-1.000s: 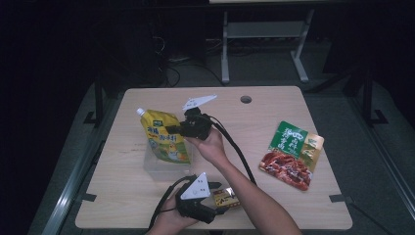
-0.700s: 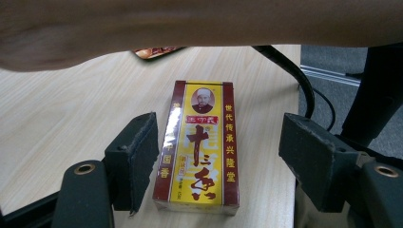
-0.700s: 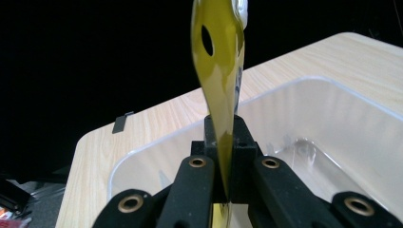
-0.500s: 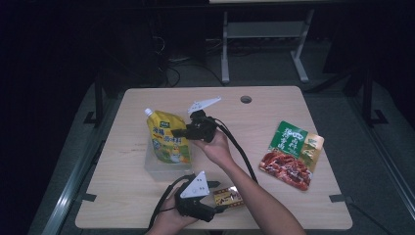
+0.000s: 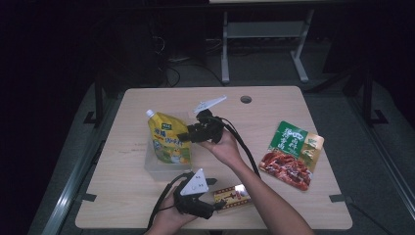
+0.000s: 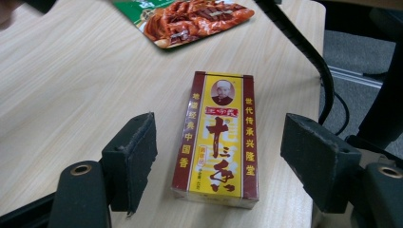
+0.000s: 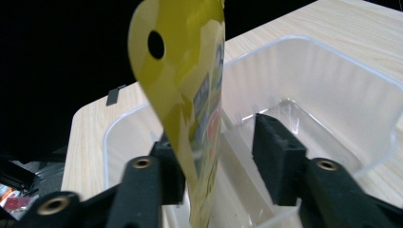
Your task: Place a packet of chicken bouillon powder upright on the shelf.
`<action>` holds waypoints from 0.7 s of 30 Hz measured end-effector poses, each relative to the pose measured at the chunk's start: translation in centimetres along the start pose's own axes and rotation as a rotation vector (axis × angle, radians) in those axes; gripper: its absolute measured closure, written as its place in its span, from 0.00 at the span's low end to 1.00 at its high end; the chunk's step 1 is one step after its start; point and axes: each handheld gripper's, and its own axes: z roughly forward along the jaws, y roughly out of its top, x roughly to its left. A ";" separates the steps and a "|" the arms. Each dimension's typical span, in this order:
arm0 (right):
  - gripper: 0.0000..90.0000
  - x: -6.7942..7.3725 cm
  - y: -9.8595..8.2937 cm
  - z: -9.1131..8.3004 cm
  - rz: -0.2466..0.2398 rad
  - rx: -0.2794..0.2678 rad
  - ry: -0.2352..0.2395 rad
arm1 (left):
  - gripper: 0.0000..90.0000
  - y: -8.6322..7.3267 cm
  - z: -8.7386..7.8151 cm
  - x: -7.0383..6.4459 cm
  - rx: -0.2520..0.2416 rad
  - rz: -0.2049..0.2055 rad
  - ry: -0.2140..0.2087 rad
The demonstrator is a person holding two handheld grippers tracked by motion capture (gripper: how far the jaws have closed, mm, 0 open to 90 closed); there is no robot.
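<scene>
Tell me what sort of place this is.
Probably a lab or recording workspace, not a kitchen: a bare wooden table in a dark room, cables on the floor behind it, and packaged foods laid out around a clear bin.

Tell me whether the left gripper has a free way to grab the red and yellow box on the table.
Probably yes. The left gripper is open, its fingers either side of the red and yellow box, which lies flat with nothing between them.
</scene>
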 end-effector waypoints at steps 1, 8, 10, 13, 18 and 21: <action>0.60 0.1 0.0 -0.3 -0.002 0.008 -0.003 | 0.29 0.0 0.0 0.0 0.001 -0.005 0.001; 0.54 1.0 -0.5 -2.4 -0.029 0.018 -0.021 | 0.28 0.0 0.2 -0.1 0.020 -0.009 0.016; 0.52 1.1 -0.8 -3.0 -0.020 0.015 -0.020 | 0.28 0.0 0.4 -0.1 0.027 -0.006 0.016; 0.50 1.2 -1.3 -3.9 -0.016 0.017 -0.020 | 0.28 -0.1 0.5 -0.1 0.037 -0.007 0.016; 0.49 1.2 -2.2 -5.6 0.003 -0.003 -0.021 | 0.27 -0.2 0.7 -0.1 0.055 -0.012 0.019; 0.47 1.2 -2.9 -6.4 0.014 0.008 -0.031 | 0.27 -0.3 1.0 -0.1 0.070 -0.016 0.022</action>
